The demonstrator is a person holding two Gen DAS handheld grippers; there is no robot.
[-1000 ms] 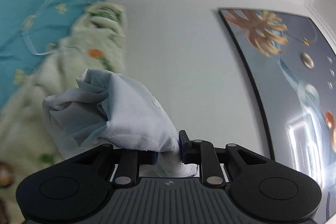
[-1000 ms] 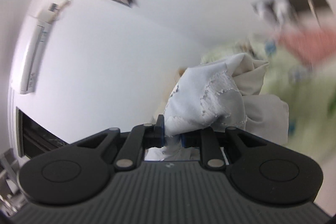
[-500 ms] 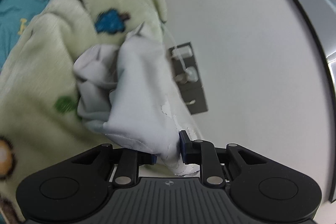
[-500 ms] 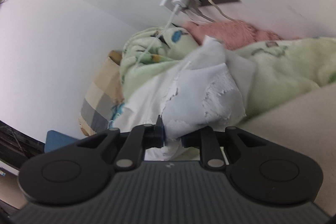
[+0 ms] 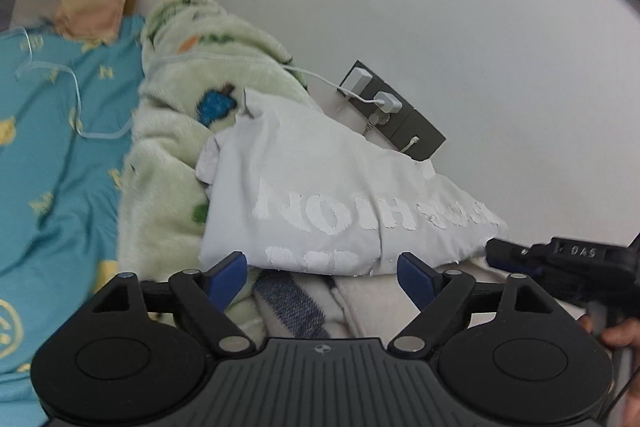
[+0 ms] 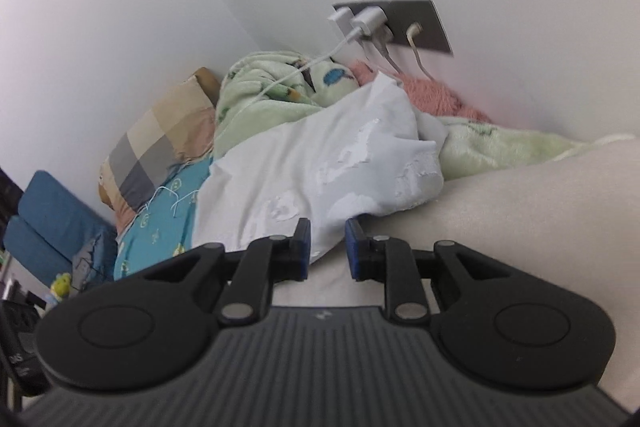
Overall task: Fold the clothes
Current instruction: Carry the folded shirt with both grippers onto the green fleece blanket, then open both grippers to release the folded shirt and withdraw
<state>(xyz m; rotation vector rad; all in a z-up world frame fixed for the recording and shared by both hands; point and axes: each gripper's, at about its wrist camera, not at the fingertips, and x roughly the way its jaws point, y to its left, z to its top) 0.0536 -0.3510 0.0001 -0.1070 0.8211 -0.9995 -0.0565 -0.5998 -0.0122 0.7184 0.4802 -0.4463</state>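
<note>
A pale grey-blue garment (image 5: 320,195) with cracked white lettering lies bunched on the bed, resting on the green blanket and cream bedding. My left gripper (image 5: 322,275) stands wide and its jaws are still opening. Nothing is between its blue pads (image 5: 228,275), and the garment's near edge lies just beyond them. In the right wrist view the same garment (image 6: 312,163) slopes down to my right gripper (image 6: 328,247). The right jaws are opening a little and the cloth's edge lies loose in the narrow gap. The right gripper's black fingers (image 5: 532,255) show at the garment's right end.
A green fleece blanket (image 5: 172,131) sits against the wall, with a teal sheet (image 5: 48,167) and a checked pillow (image 6: 160,147) to the left. A grey socket plate (image 6: 416,23) holds white chargers with trailing cables. Pink fleece (image 6: 432,95) and cream bedding (image 6: 520,207) are on the right.
Both grippers swung down from the wall to the bed. The left let go of the garment and opened wide. The right's jaws parted slightly. The garment now rests on the bedding.
</note>
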